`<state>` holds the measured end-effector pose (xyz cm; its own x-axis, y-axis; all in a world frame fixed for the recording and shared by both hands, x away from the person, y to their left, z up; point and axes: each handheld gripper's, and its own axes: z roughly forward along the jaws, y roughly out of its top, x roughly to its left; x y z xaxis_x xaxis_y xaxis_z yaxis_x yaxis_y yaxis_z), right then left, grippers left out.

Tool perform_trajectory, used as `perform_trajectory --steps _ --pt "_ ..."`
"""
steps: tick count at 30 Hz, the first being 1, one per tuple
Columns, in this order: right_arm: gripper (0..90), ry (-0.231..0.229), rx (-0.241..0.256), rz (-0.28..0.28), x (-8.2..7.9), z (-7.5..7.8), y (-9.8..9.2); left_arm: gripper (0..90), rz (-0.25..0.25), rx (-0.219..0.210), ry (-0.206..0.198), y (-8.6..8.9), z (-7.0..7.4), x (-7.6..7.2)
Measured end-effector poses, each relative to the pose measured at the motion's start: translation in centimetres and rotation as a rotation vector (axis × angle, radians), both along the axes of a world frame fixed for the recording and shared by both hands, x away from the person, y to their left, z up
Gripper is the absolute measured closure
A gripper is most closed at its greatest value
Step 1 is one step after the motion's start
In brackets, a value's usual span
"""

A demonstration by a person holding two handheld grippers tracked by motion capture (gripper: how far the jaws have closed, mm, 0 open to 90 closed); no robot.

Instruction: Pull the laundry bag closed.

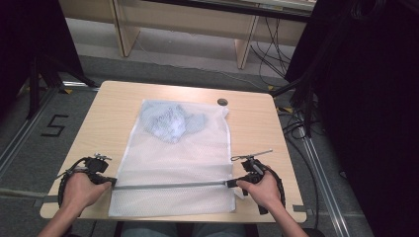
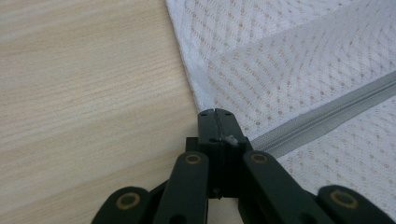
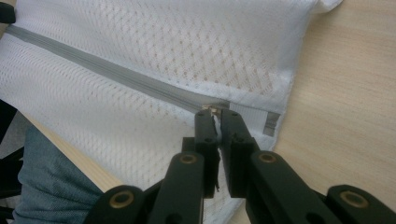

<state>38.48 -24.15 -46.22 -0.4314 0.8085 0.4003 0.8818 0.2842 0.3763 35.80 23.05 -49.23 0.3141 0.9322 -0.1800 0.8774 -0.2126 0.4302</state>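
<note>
A pale wood-grain rectangular tabletop [image 1: 108, 106] stands on a grey carpeted floor [image 1: 163, 66]. A black numeral 5 [image 1: 53, 125] is marked on the floor to its left, beside a grey metal floor rail [image 1: 20, 136]. Beyond stands a light wooden bench with panel legs [image 1: 126, 29]. Black curtains [image 1: 365, 113] hang at the right, with loose black cables [image 1: 269, 49] nearby.

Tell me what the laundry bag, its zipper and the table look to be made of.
Laundry bag: white synthetic-looking mesh, matte; tiny holes in a diamond weave let the table colour through. Zipper: grey woven tape with fine, likely plastic teeth, dull finish; the pull pinched in the right gripper glints like metal. Table: pale wood-grain surface, probably laminate, smooth and slightly satin.
</note>
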Motion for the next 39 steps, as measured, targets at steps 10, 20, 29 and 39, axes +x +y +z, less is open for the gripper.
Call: perform_trajectory --steps 10,20,29,39 --pt "86.8 0.004 0.002 0.0 0.1 -0.1 -0.2 90.0 -0.003 0.0 0.0 0.0 0.0 0.0" --pt "86.8 0.022 -0.004 -0.009 0.4 -0.2 -0.7 90.0 -0.004 0.003 -0.001 0.0 0.0 0.0" --pt "86.7 0.03 -0.013 0.011 0.7 -0.5 -0.9 90.0 -0.002 0.0 -0.006 -0.1 0.0 0.0" --pt "86.4 0.017 -0.023 0.006 0.6 -0.3 -0.3 89.9 0.009 0.005 -0.019 -0.2 -0.1 0.0"
